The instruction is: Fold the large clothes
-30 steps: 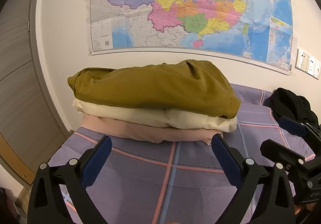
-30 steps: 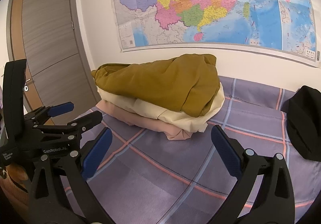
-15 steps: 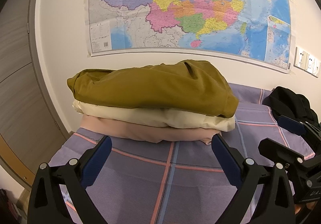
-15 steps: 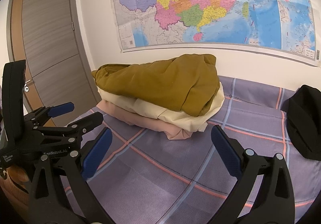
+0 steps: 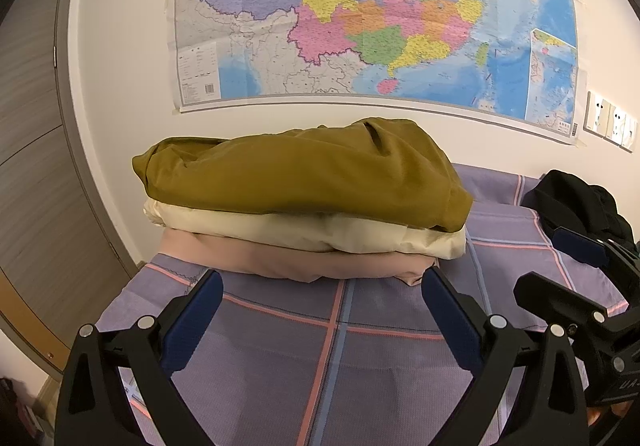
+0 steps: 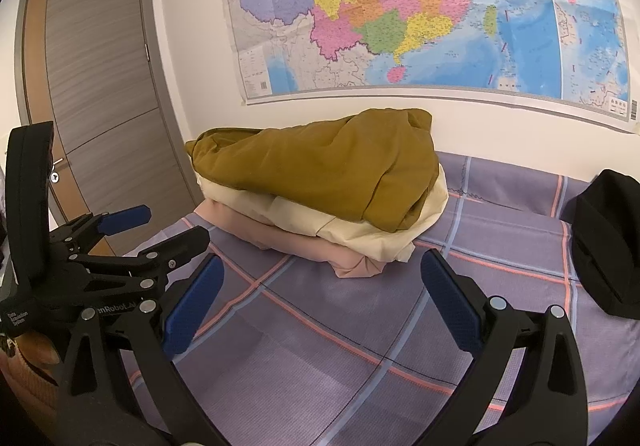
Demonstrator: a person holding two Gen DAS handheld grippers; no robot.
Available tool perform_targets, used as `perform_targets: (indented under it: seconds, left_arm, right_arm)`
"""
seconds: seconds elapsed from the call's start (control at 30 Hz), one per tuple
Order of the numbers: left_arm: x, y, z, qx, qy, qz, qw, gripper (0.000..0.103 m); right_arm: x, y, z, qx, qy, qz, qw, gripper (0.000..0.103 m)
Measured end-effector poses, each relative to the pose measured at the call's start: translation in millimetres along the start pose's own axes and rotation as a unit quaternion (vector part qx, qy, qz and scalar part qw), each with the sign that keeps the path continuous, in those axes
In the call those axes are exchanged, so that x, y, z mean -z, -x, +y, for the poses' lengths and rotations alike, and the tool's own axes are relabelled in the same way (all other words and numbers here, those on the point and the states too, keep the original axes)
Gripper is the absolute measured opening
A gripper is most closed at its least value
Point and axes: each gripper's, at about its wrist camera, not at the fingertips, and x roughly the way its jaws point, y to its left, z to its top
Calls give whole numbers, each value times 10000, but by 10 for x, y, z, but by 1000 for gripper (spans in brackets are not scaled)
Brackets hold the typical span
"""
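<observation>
Left gripper, marked "GenRobot.AI", gapes empty near folded clothes.

The left gripper and the right gripper are side by side, jaws wide apart, holding nothing.

1. Your stack of three folded garments sits on the bed, against the wall at its far side.
2. Directly above the stack, a map hangs on that wall.
3. To your right on the bed, well apart from the stack, lies a loose garment.
4. A door stands left of the bed.
5. Both your grippers, left and right, hover side by side before the stack.
</observation>
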Motion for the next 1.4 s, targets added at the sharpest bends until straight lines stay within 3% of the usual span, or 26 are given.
perform_targets:
  seconds: [1.4]
  left_arm:
    - [158,89,-88,57,-41,121,9999,96]
  right_arm:
    - [124,158,120,112,17,-44,9999,97]
